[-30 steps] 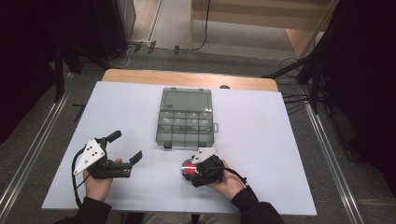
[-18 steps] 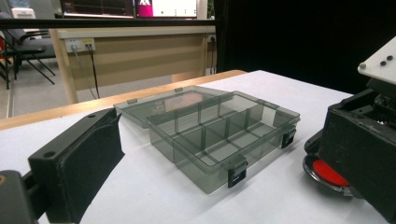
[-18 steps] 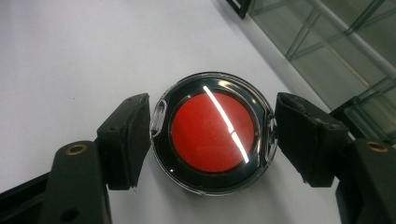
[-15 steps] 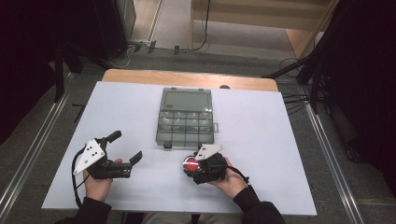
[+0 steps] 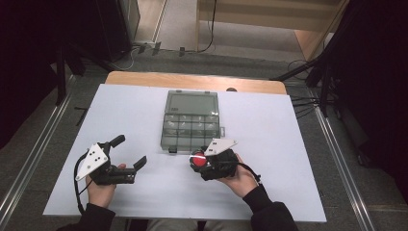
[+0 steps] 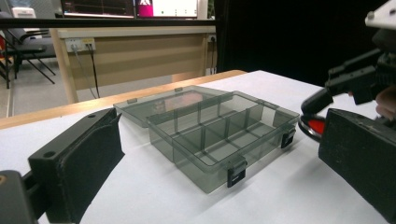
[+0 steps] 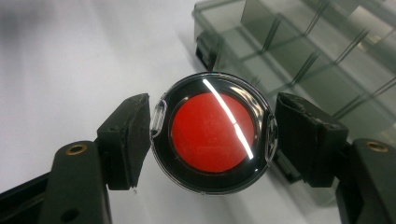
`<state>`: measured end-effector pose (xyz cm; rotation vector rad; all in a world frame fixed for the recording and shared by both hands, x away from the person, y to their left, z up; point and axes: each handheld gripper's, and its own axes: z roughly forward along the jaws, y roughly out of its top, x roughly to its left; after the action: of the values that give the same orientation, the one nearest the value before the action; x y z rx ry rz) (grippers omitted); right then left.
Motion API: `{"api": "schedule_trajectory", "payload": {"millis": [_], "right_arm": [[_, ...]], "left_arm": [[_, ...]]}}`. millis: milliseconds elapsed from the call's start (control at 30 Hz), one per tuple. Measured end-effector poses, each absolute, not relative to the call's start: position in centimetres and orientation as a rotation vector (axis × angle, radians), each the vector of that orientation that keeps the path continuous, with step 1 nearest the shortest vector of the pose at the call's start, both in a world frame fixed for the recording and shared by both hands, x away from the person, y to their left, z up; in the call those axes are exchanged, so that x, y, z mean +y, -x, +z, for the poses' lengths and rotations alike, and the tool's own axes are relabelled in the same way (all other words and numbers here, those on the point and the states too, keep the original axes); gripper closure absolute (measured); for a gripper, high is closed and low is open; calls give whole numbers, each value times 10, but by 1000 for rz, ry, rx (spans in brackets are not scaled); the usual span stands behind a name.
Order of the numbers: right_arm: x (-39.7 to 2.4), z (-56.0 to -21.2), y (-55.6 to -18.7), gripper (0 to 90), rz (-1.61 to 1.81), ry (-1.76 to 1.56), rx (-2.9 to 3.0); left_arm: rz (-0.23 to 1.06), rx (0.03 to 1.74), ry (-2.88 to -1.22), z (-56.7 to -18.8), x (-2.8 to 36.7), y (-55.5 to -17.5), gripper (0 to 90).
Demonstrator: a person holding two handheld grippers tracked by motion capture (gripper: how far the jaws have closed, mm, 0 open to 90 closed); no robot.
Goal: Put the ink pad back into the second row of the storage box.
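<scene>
Two hand-held grippers are working over a white table (image 5: pixel 144 110). The right gripper (image 7: pixel 212 135) is clamping a round red-and-black case (image 7: pixel 212 133) with a clear lid between its pads, just in front of an open smoky-grey compartment box (image 5: pixel 190 120). The left gripper (image 5: pixel 129 151) is resting near the table's front left, its jaws standing wide apart with nothing between them.
</scene>
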<state>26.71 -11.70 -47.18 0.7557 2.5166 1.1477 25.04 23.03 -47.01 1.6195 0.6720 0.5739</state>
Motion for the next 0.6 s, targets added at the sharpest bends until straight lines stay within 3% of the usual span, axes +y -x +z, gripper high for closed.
{"api": "schedule_trajectory", "payload": {"millis": [600], "right_arm": [[-99,-432,-306,306,1117,-730,2493]], "left_arm": [[565,669,-1620,-470,229,-252,0]]}}
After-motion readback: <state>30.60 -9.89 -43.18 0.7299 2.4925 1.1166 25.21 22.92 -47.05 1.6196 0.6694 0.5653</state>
